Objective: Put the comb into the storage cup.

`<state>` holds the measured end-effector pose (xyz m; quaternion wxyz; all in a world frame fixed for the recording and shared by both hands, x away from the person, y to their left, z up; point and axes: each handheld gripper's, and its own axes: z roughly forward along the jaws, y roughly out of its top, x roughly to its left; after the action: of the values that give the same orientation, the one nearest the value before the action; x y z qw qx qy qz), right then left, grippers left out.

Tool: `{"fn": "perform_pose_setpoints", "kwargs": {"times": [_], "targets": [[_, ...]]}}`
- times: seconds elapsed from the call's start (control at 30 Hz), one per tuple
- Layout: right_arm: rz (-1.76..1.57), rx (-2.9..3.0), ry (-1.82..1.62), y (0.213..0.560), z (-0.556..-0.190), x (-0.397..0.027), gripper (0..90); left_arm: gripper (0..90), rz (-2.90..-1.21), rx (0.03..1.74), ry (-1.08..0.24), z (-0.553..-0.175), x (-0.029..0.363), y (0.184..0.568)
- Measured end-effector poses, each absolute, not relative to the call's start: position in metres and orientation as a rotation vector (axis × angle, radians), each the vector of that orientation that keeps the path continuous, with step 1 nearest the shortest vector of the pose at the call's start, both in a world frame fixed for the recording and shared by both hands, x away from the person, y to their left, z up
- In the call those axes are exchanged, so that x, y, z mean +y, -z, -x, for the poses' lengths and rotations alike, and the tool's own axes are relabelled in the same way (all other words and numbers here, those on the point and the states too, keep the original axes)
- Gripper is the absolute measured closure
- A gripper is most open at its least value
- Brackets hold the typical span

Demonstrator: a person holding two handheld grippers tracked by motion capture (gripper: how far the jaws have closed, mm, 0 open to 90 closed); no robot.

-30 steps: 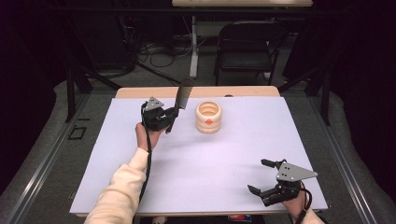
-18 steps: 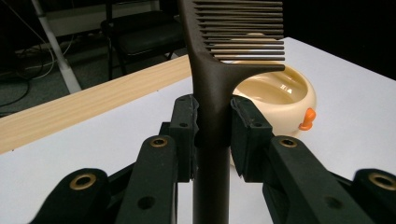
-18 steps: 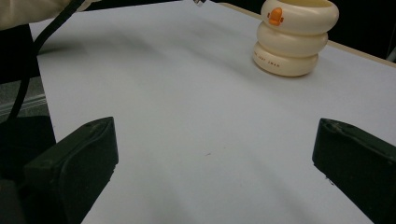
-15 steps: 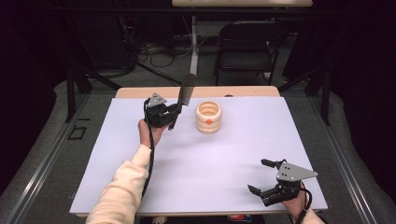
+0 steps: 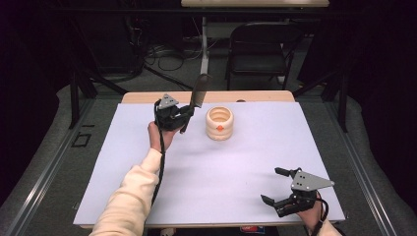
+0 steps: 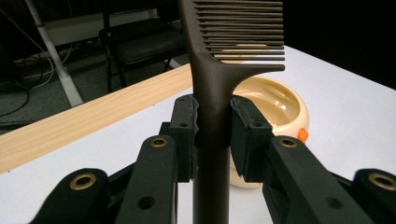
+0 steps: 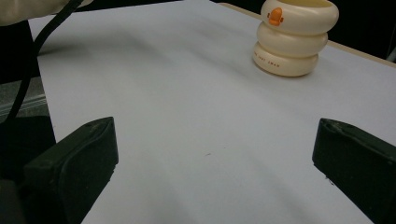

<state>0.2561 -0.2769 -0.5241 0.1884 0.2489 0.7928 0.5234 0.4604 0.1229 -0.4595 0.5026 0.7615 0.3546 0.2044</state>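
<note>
Item: dark comb (image 5: 200, 90), wide-toothed, long-handled. Location: held above the far left part of the tabletop (image 5: 147, 187), clear of its white surface. Long axis: near upright, handle down, toothed end up and leaning slightly toward the far right. In the left gripper view the teeth (image 6: 243, 32) project to that picture's right, over the cup.

Holder: left gripper (image 5: 183, 116), jaws clamped on the comb's handle from both sides, pads pressing the shaft just below where the teeth begin. The handle runs on down between the jaws.

Item: cream cup (image 5: 220, 123), ribbed in stacked rings, with a small orange knob (image 5: 219, 129) on its near side. Location: standing upright on the tabletop, far centre, mouth open and empty as far as the left gripper view shows (image 6: 275, 100).

Key relation: the cup lies just to the right of the left gripper, near but not touching; the comb's lower end hangs beside the cup's left wall, not over its mouth. Judged next move: carry the comb rightward above the rim and lower it handle-first, keeping the long axis upright.

Second holder: right gripper (image 5: 278, 187), jaws well apart, nothing between them, resting low at the near right corner, well apart from the cup. The left hand (image 5: 160, 137) is much the nearer to the cup.
</note>
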Motion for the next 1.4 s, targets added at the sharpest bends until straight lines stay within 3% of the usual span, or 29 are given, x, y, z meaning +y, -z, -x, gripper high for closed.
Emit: {"fn": "perform_pose_setpoints", "kwargs": {"times": [1.4], "targets": [[-0.702, 2.229, -1.474, 0.524, -0.256, -0.277, 0.0, 72.4, -1.794, 0.836, -0.493, -0.473, 0.102, 0.443]]}}
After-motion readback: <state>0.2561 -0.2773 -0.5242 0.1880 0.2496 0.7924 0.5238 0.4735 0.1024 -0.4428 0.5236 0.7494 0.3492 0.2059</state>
